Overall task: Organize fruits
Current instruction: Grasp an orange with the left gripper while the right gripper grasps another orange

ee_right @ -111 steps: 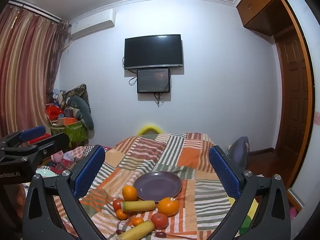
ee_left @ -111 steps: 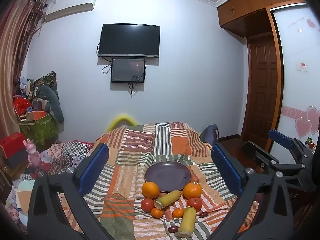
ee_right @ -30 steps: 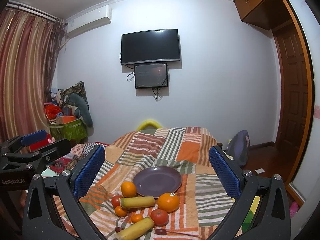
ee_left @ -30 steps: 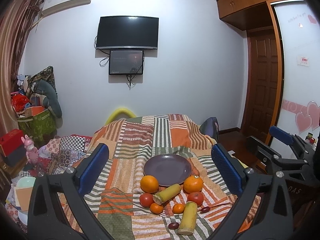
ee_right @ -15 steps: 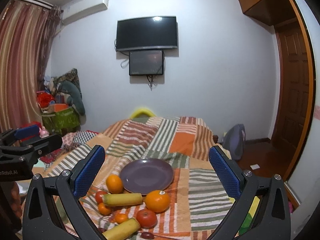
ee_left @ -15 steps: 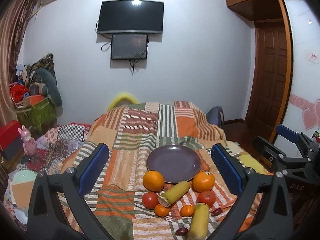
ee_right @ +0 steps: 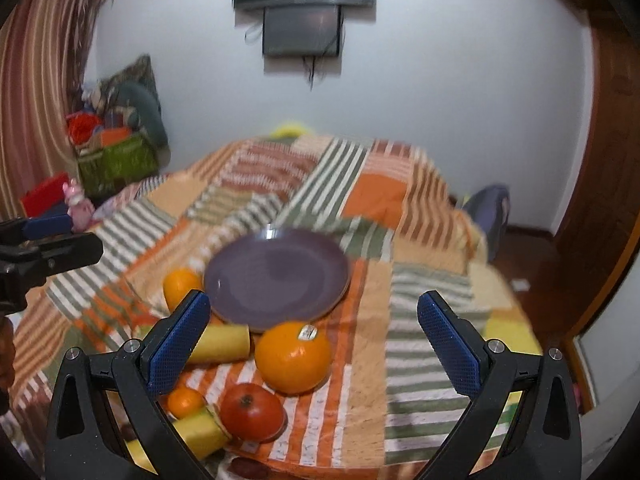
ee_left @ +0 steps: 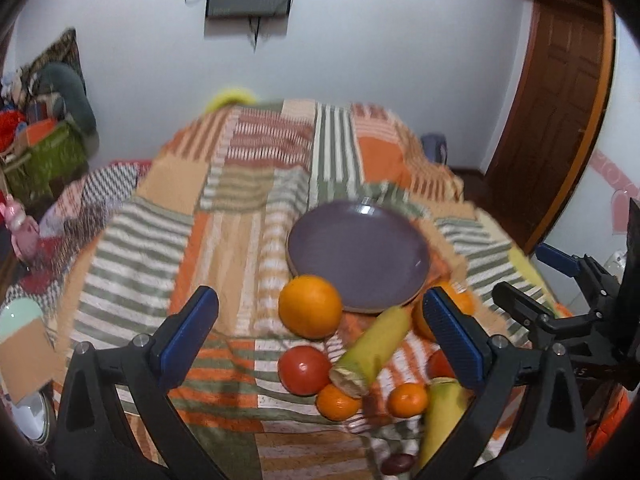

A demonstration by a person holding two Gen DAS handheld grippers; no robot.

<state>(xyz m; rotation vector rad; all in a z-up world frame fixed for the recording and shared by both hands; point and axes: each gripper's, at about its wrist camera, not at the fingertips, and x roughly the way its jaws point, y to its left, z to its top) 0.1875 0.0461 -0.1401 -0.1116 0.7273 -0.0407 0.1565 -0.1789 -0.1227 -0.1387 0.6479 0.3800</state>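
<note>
An empty purple plate (ee_left: 358,264) (ee_right: 280,280) lies on the striped patchwork cloth. Fruit is clustered in front of it: a large orange (ee_left: 310,306), a tomato (ee_left: 303,369), a yellow-green stalk piece (ee_left: 372,346), two small tangerines (ee_left: 337,402) and a second stalk piece (ee_left: 442,416). My left gripper (ee_left: 320,320) hangs open above the large orange, holding nothing. In the right wrist view, a stickered orange (ee_right: 294,358) and a tomato (ee_right: 252,412) lie between the fingers of my right gripper (ee_right: 312,328), which is open above them and empty.
The patchwork cloth (ee_left: 240,208) covers the whole surface and drops off at its edges. A dark date (ee_left: 396,464) lies at the near edge. Bags and toys (ee_right: 112,152) pile up at the left wall. A wooden door (ee_left: 552,120) stands at the right.
Both grippers have moved forward and tilted down toward the fruit pile, which now looks much larger. Both stay open, and no fruit has moved.
</note>
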